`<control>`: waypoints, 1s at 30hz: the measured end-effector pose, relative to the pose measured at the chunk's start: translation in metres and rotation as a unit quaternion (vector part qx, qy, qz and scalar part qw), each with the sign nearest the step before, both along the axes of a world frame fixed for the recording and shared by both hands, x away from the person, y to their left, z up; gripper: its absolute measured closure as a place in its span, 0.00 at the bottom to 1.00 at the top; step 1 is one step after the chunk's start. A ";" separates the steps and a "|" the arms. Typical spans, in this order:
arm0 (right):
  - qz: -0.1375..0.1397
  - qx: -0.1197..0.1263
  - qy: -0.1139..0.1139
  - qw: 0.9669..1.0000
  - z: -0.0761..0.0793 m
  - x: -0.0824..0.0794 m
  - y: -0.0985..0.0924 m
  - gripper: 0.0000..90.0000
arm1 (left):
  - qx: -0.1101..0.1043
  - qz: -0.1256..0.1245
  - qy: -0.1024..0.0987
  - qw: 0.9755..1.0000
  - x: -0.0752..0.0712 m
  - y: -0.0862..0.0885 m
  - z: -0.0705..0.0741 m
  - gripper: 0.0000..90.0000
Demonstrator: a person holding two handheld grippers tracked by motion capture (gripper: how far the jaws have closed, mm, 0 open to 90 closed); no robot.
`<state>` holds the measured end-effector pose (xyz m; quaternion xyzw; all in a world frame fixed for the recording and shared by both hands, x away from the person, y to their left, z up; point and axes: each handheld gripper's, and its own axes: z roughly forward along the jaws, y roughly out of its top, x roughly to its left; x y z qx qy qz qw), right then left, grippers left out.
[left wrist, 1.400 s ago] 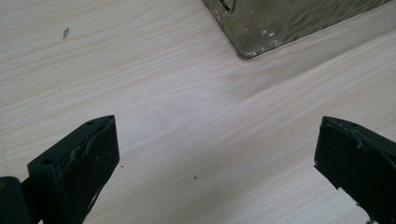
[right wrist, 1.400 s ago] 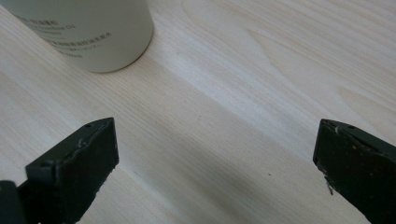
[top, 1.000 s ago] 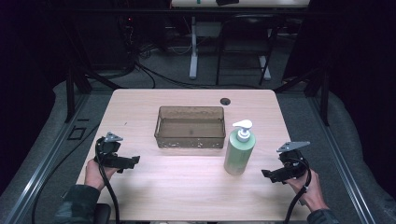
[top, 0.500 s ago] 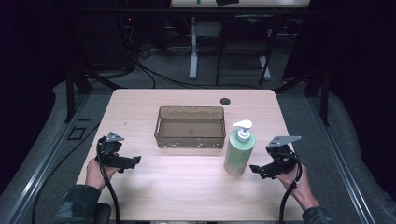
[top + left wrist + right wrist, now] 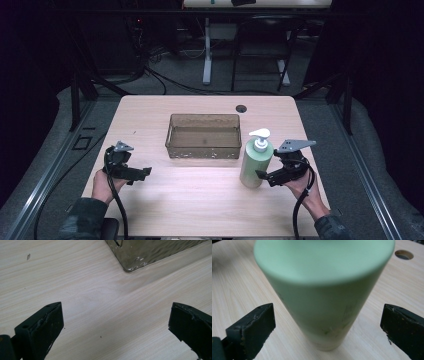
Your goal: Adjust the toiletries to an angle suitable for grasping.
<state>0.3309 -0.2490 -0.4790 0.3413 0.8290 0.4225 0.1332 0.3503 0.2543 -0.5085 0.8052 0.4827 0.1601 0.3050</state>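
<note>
High view shows the left gripper [image 5: 142, 174] low on the left of the table [image 5: 200, 210], its jaws spread wide over bare wood, with the clear brown tray [image 5: 204, 136] up in the middle. Just right of the tray stands the green soap bottle [image 5: 255, 165], upright. The right gripper [image 5: 261, 175] is right beside it, jaws wide apart, one on each side of the bottle and not squeezing it.

No words, brands or numbers can be read anywhere. The green pump bottle [image 5: 324, 295], right of the table's middle, carries faint markings low on its near side; they may be print, but the right gripper view is too blurred to tell.
</note>
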 end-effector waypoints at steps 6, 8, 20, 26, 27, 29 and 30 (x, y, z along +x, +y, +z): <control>-0.001 0.007 -0.016 1.000 0.003 0.003 0.007 0.00 | 0.000 -0.001 -0.001 1.000 0.000 0.000 0.001 0.00; -0.002 0.006 -0.016 1.000 0.002 0.005 0.007 0.02 | -0.001 -0.001 -0.001 1.000 0.000 0.000 0.001 0.00; -0.003 0.011 -0.026 1.000 0.001 0.005 0.015 0.13 | -0.002 -0.003 -0.001 1.000 0.000 0.000 0.001 0.00; -0.011 0.010 -0.033 0.999 0.000 0.005 0.024 0.13 | -0.001 -0.004 -0.001 1.000 0.000 0.000 0.001 0.00; -0.013 0.011 -0.032 0.999 0.000 0.005 0.026 0.13 | -0.001 -0.004 -0.001 1.000 0.000 0.000 0.001 0.00; -0.014 0.010 -0.035 0.999 0.000 0.005 0.030 0.13 | -0.001 -0.003 -0.001 1.000 0.000 0.000 0.001 0.00; -0.016 0.009 -0.035 0.999 0.000 0.005 0.032 0.13 | -0.001 -0.004 -0.001 1.000 0.000 0.000 0.001 0.00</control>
